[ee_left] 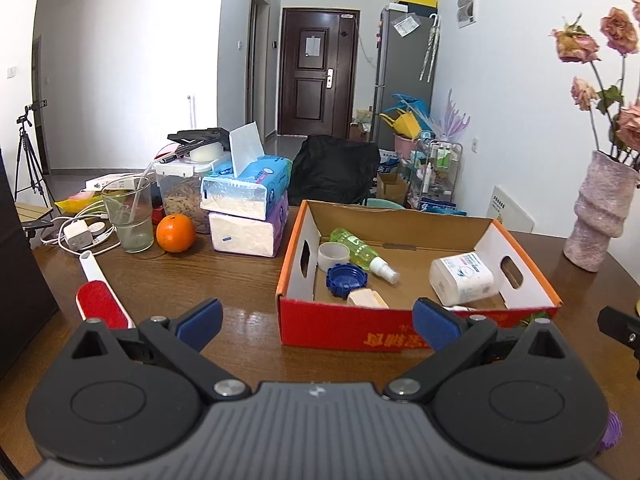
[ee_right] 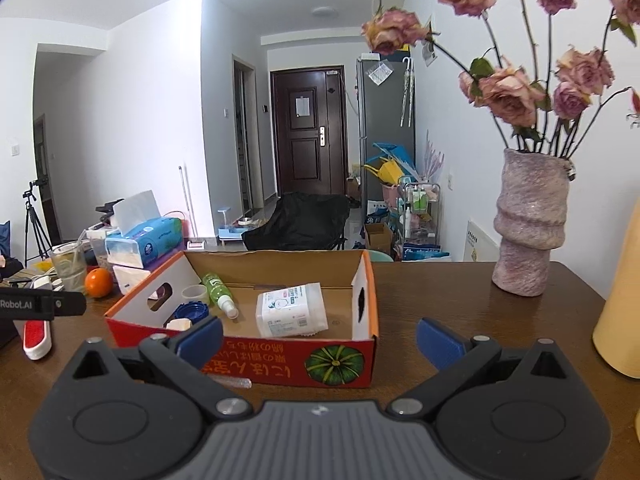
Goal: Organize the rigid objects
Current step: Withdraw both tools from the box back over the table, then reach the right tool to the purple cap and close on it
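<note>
A red and orange cardboard box (ee_left: 352, 332) stands open on the wooden table, also in the right wrist view (ee_right: 280, 356). Inside lie a green spray bottle (ee_left: 360, 250), a white tape roll (ee_left: 333, 255), a blue cap (ee_left: 346, 280), a cream block (ee_left: 366, 299) and a white canister (ee_left: 462, 278). A red and white lint brush (ee_left: 100, 300) lies left of the box. A clear tube (ee_right: 234, 382) lies in front of the box. My left gripper (ee_left: 318, 322) is open and empty before the box. My right gripper (ee_right: 320, 338) is open and empty at the box's right front.
Tissue packs (ee_left: 248, 200), an orange (ee_left: 175, 233), a glass (ee_left: 129, 214), a food jar (ee_left: 182, 194) and chargers (ee_left: 78, 234) crowd the table's far left. A pink vase (ee_right: 530, 228) with dried roses stands far right. A yellow object (ee_right: 624, 312) is at the right edge.
</note>
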`<state>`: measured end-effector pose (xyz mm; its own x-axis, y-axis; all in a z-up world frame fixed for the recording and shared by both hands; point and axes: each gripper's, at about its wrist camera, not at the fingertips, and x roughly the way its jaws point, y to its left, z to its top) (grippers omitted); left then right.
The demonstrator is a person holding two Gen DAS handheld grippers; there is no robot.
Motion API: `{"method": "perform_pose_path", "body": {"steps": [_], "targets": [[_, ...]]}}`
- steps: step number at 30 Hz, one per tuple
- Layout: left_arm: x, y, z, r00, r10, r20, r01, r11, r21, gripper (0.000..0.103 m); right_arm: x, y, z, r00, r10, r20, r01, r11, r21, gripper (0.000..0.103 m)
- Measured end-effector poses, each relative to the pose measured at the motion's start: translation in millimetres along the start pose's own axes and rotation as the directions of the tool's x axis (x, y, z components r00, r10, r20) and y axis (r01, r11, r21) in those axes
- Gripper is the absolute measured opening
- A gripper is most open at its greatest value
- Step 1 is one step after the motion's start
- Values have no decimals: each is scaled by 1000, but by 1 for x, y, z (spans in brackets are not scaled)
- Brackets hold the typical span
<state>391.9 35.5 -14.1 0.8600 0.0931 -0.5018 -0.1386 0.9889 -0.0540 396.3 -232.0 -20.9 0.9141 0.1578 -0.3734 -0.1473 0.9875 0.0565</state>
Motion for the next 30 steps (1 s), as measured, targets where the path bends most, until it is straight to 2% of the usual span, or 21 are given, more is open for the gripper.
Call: {"method": "perform_pose_path", "body": {"steps": [13,23,30], "targets": [[-40,6,-33,1000,-10,6,10,999,34,103,-55,-6,-30,1000,-5,3,6,999,-35,103],[-62,17,-64,999,-32,-4,33,995,91,103,-76,-18,-64,998,-35,-43,34,999,-32,103],[-68,36,-86,1000,-23,-13,24,997,77,103,-91,-29,-83,997,-60,-50,59,998,-16,103]]}}
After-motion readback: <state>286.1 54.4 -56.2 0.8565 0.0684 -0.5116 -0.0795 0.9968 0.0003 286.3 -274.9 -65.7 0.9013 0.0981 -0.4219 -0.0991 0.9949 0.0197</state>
